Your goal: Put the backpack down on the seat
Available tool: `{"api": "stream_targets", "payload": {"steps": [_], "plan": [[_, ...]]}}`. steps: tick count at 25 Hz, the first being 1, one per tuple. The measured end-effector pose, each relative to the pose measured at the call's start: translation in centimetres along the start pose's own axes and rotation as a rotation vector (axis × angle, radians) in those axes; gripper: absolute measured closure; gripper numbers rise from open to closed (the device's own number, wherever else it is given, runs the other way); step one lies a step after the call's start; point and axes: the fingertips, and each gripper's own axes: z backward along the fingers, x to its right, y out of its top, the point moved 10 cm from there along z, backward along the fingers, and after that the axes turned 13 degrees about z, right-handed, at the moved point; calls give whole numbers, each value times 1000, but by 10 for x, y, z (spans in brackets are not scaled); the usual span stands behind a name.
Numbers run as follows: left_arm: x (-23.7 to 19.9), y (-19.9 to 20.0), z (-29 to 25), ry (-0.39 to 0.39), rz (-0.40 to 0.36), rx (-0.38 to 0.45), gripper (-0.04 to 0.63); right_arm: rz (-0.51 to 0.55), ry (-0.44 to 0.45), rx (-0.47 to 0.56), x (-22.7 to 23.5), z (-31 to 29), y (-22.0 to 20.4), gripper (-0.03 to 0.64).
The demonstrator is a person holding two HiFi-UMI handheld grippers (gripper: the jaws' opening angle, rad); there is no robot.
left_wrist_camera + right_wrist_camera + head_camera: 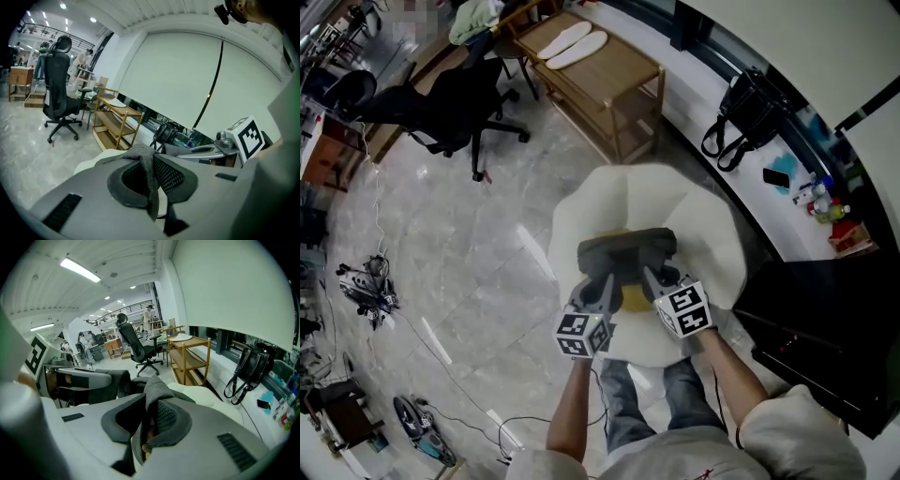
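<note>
A grey backpack (626, 251) hangs over the cream, petal-shaped seat (694, 216) in the head view. My left gripper (598, 292) is shut on a grey strap of the backpack (145, 161), which is pinched between its pads. My right gripper (661, 281) is shut on the other grey strap (154, 390). Both grippers are side by side just in front of the person, above the near half of the seat. A yellow part (635, 298) shows under the backpack between the grippers. The seat (220, 420) lies just beyond the jaws.
A wooden shelf cart (600, 70) stands beyond the seat, a black office chair (450, 103) to its left. A black handbag (745, 112) sits on the white ledge at right. A dark cabinet (825, 328) is close on the right. Cables (366, 286) lie on the floor.
</note>
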Motion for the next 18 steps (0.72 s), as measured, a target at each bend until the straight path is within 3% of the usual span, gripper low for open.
{"api": "stream_targets", "payload": {"steps": [10, 18], "plan": [[-39, -11, -49, 21, 24, -55, 541, -63, -2, -58, 22, -54, -29, 563], [-44, -20, -79, -7, -35, -65, 541, -65, -35, -59, 38, -73, -52, 563]]}}
